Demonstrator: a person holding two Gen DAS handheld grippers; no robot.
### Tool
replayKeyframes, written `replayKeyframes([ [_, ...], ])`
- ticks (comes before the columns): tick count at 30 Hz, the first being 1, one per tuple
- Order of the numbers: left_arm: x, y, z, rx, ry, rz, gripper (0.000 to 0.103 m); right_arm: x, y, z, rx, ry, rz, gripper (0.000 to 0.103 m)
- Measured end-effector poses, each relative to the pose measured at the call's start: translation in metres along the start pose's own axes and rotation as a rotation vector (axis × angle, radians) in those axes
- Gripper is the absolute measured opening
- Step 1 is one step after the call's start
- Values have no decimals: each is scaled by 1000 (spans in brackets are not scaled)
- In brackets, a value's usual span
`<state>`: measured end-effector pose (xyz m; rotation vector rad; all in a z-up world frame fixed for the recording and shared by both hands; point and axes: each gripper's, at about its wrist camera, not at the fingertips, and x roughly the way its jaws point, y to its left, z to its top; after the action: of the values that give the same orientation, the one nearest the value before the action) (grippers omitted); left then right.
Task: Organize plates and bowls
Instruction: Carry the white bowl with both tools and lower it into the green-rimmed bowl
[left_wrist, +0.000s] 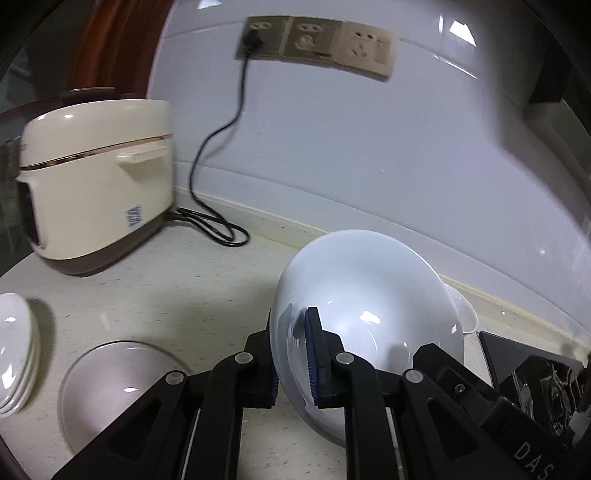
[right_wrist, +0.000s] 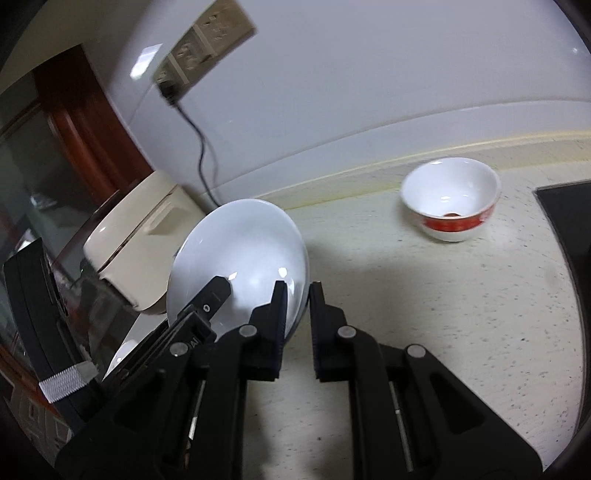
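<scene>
A white deep plate (left_wrist: 369, 295) hangs tilted above the speckled counter (left_wrist: 166, 295), held from both sides. My left gripper (left_wrist: 293, 358) is shut on its left rim, blue pads pressing the edge. My right gripper (right_wrist: 297, 325) is shut on the right rim of the same plate (right_wrist: 240, 251). In the right wrist view one of the left gripper's fingers (right_wrist: 212, 299) lies against the plate's inner face. A white bowl with a red band (right_wrist: 450, 195) stands upright near the wall. A stack of white plates (left_wrist: 14, 350) and a clear glass plate (left_wrist: 110, 380) lie at lower left.
A cream rice cooker (left_wrist: 96, 177) stands at the back left, its black cord (left_wrist: 218, 229) running up to the wall sockets (left_wrist: 317, 44). A black cooktop (right_wrist: 565, 206) borders the counter on the right. The tiled wall (left_wrist: 369, 147) is close behind.
</scene>
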<state>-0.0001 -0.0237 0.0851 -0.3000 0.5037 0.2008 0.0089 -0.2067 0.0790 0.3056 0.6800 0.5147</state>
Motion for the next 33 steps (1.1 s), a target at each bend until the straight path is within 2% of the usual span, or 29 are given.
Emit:
replayKeyframes([
  [10,-22,19,-4,-26,-34,44,15,-7,30,-8,-50,-23,57,15],
  [33,-47,57,-11,-42,-12,146,16,9,57,-35,-57,49,144,15],
])
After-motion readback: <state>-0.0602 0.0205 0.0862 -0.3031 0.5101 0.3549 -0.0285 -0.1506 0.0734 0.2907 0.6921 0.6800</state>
